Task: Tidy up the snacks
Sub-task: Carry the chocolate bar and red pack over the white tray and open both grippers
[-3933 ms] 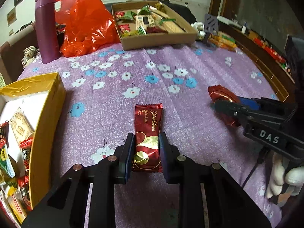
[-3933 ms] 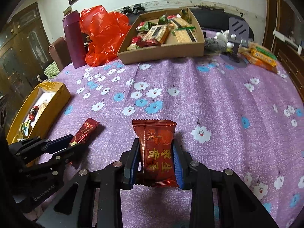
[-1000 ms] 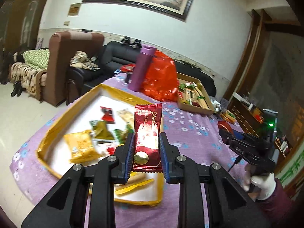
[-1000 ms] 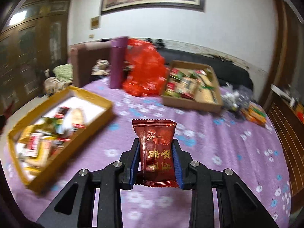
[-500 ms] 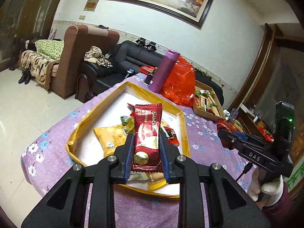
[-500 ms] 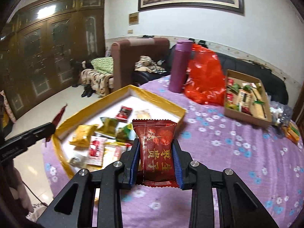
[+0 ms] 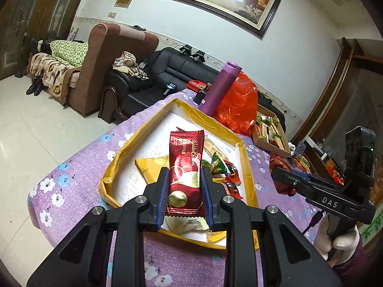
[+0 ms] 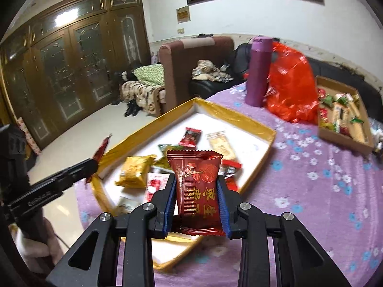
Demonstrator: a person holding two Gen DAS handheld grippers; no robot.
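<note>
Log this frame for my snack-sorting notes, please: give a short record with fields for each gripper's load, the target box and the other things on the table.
left gripper: shut on dark red bar wrapper
right gripper: shut on red square snack pack
target: yellow-rimmed box, already holds several snacks
both loads: held above the box, not released
table: purple flowered cloth
also there: purple bottle, red plastic bag, cardboard snack tray

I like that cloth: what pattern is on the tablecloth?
The tablecloth is purple with white and blue flowers, clearest in the right wrist view.
</note>
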